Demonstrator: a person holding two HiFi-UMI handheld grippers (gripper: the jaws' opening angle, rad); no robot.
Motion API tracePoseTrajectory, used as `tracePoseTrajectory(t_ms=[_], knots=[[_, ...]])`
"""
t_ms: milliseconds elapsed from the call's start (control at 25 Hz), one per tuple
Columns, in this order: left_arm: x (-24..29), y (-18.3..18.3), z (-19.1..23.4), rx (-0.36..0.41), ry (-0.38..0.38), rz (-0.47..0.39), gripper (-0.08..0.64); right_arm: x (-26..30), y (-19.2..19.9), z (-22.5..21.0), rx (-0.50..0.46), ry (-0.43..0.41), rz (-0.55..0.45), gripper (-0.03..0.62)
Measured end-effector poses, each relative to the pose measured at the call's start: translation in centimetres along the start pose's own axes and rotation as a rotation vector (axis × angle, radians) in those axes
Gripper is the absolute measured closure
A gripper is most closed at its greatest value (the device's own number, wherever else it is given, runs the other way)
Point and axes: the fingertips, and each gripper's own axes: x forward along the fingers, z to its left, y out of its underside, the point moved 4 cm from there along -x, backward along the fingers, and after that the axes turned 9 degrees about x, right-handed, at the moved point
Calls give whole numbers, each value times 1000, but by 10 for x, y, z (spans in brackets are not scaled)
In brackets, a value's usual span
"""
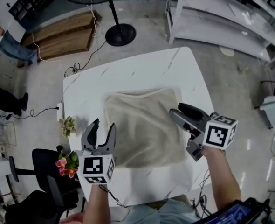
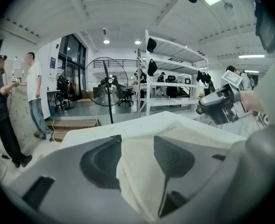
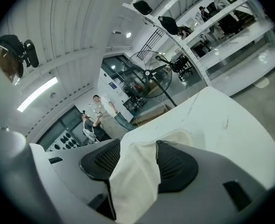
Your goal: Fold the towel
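OK, status. One beige towel (image 1: 144,127) lies spread on the one white surface (image 1: 142,69), about mid-surface and nearer its near edge than its far one. It reads as a squarish patch, and its edge toward the far side of the surface is puffed up a bit.

I have two tools, both over the surface:
- Left tool (image 1: 105,124) is over the near-left part of the surface, at the towel's left edge. Its jaws are apart, moderately wide. Its own view shows cloth in the gap, and the pads aren't pinching it.
- Right tool (image 1: 175,108) is over the right side of the surface, at the towel's right edge. Its jaws are spread wide. A fold of cloth sits in the gap, not clamped.

So neither tool has hold of anything.

Around the surface:
- One standing fan (image 1: 119,31) is past the far edge.
- One metal shelf rack (image 1: 221,17) is past the far-right corner.
- One small potted plant (image 1: 67,125) is just off the left edge.
- One bunch of pink flowers (image 1: 65,164) is off the near-left corner.
- Two people (image 2: 35,92) stand beyond the far-left side, well apart from the surface.
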Motion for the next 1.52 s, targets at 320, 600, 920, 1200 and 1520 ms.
tracePoseTrajectory(t_ms=[320,600,920,1200,1520], knots=[[-88,67,-45,-73,7,96,331,-73,44,11,-141,-5,23,356],[-104,119,-44,-165,63,167,310,-105,101,-14,-212,24,123,354],[-96,141,-41,-181,167,181,356,-103,152,-27,-313,62,225,354],[-102,135,-49,-257,280,158,428,-102,166,-25,-299,76,220,394],[-94,136,-49,-247,317,217,499,-99,175,-28,-313,113,218,497]])
